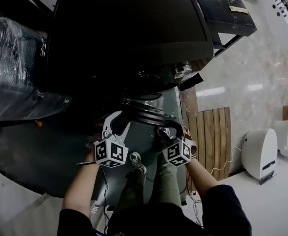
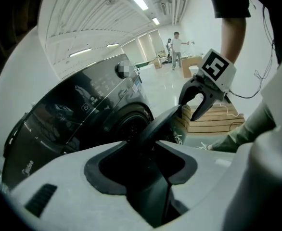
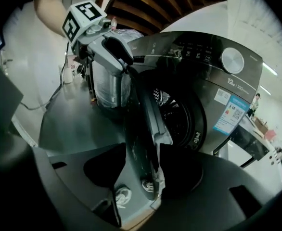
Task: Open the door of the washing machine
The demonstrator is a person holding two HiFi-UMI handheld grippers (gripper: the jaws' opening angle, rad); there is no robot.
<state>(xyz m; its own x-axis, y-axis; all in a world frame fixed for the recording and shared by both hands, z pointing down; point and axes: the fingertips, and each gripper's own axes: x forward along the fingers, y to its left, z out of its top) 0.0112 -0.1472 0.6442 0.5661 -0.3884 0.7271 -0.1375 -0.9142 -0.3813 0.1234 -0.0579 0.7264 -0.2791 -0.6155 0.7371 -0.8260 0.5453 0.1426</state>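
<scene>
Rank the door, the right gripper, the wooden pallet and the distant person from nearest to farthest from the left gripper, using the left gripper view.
1. Door: its edge sits between the jaws, centre.
2. Right gripper: just beyond, upper right.
3. Wooden pallet: on the floor behind, right.
4. Person: far down the hall, top.

Washing machine (image 1: pixel 129 28) on floor (image 1: pixel 252 77)

Glossy dark grey washing machine (image 3: pixel 213 81) with a black door (image 3: pixel 141 129) and a blue-and-white label (image 3: pixel 230 112). White left gripper (image 1: pixel 117 123), black right gripper (image 1: pixel 164 132), both bearing black-and-white square markers (image 1: pixel 109 153). Tan wooden slats (image 1: pixel 210 132) at right; pale glossy floor (image 1: pixel 252 73).
</scene>
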